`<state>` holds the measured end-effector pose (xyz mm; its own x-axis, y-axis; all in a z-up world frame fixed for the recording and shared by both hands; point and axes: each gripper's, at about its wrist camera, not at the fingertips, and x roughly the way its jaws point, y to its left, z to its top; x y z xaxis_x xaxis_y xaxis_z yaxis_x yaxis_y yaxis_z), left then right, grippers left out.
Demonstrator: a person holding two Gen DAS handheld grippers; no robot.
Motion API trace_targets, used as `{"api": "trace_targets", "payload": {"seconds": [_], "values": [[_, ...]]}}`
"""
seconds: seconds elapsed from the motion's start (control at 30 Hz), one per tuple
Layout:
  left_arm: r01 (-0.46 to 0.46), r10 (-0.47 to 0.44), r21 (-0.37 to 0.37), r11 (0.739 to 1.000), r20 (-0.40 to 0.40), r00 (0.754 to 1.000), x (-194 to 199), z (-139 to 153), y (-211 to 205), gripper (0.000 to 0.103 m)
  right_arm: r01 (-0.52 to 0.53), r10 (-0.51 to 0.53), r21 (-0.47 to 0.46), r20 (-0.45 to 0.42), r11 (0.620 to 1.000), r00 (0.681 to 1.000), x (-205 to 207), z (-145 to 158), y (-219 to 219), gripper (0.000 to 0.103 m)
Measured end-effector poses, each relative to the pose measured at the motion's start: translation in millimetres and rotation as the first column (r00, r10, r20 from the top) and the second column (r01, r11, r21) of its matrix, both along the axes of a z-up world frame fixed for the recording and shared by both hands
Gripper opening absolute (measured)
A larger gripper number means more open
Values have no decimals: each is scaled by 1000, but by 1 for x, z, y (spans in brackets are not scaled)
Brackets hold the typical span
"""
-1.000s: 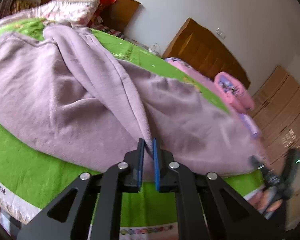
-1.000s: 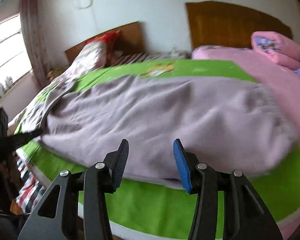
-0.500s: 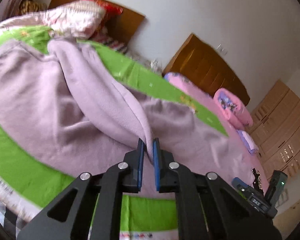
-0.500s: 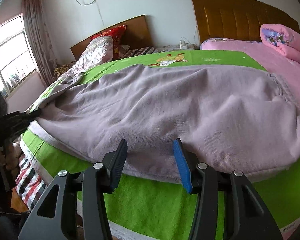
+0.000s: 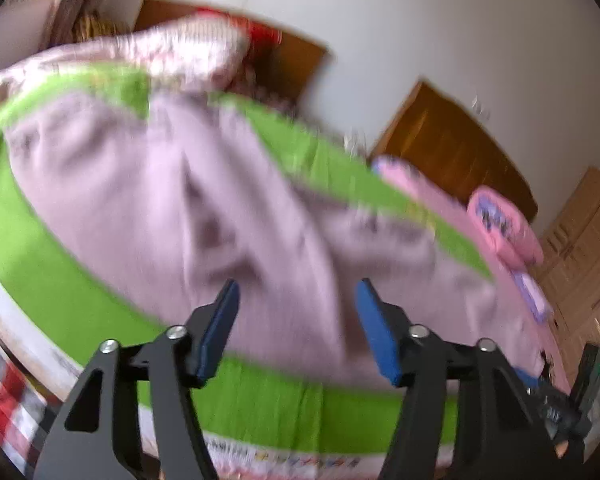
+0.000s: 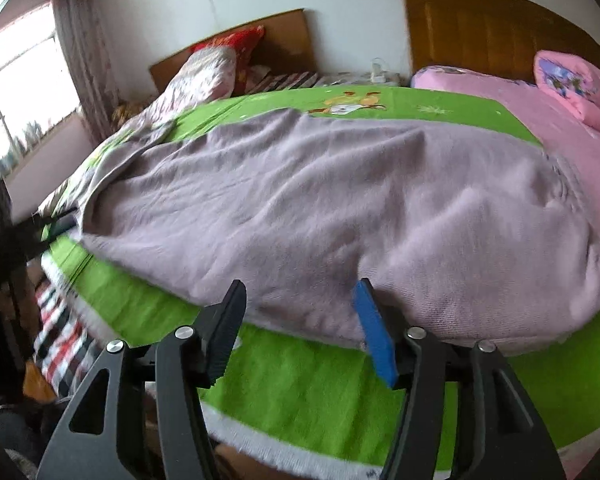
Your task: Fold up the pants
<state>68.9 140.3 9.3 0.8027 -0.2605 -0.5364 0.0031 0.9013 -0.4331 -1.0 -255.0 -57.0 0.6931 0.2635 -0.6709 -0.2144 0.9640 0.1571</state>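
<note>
The lilac pants [image 6: 340, 200] are being spread across the green blanket [image 6: 308, 384], hem near its front edge; the left gripper [image 5: 296, 312] and right gripper [image 6: 300, 312] are being opened, nothing pinched; a bare green strip is being left along that edge.

Pants [image 6: 340, 200] spread on blanket [image 6: 300, 380]; pillow [image 6: 576, 84] right, headboards [image 6: 500, 28] behind.

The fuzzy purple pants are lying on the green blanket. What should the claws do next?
Probably bring the right claw down onto the near edge of the fuzzy lilac fleece pants. Both claws' jaws are opening and empty, and the pants lie long and unfolded on the green blanket.
</note>
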Motion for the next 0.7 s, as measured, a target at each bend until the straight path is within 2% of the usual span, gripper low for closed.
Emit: {"api": "trace_targets", "payload": {"seconds": [0.07, 0.1, 0.13, 0.17, 0.23, 0.27, 0.33, 0.4, 0.43, 0.5, 0.53, 0.57, 0.6, 0.63, 0.7], "values": [[61, -61, 8, 998, 61, 996, 14, 28, -12, 70, -30, 32, -40, 58, 999, 998, 8, 24, 1, 57], [138, -140, 37, 990, 66, 988, 32, 43, -29, 75, -28, 36, -80, 92, 996, 995, 17, 36, 2, 59], [217, -219, 52, 975, 38, 975, 49, 50, -47, 85, -21, 34, -115, 114, 993, 993, 25, 44, 2, 65], [341, -341, 23, 940, -17, 940, 78, 52, -73, 86, -7, 32, -170, 141, 985, 989, 41, 53, 2, 71], [467, -467, -30, 884, -91, 879, 115, 43, -112, 86, -20, 52, -212, 145, 977, 988, 70, 60, -2, 73], [509, -507, -19, 861, -126, 853, 132, 37, -131, 86, -32, 54, -205, 102, 978, 993, 96, 56, -10, 73], [609, -590, 32, 792, -214, 778, 165, 20, -177, 86, -13, 13, -178, -2, 984, 1000, 135, 40, -30, 73], [671, -642, 24, 741, -271, 717, 190, 4, -209, 86, 34, -48, -182, -73, 983, 996, 157, 25, -47, 73], [688, -652, 37, 725, -284, 703, 198, -3, -220, 86, 51, -70, -180, -98, 982, 993, 164, 18, -56, 73], [699, -653, 85, 710, -291, 699, 213, -20, -232, 86, 82, -103, -158, -134, 984, 986, 165, 6, -79, 74], [699, -648, 103, 707, -300, 700, 222, -27, -234, 86, 87, -110, -158, -149, 984, 983, 163, 1, -86, 79], [703, -660, 89, 705, -281, 697, 232, -36, -231, 90, 96, -131, -184, -190, 978, 973, 160, -10, -98, 79], [714, -688, 67, 697, -221, 692, 233, -37, -226, 94, 75, -115, -184, -216, 980, 970, 156, -19, -106, 77], [719, -698, 47, 693, -205, 686, 235, -39, -224, 93, 42, -70, -140, -206, 989, 976, 148, -20, -113, 77], [710, -697, 5, 704, -185, 693, 238, -41, -218, 93, 19, -47, -131, -209, 991, 977, 141, -14, -118, 77]]}}
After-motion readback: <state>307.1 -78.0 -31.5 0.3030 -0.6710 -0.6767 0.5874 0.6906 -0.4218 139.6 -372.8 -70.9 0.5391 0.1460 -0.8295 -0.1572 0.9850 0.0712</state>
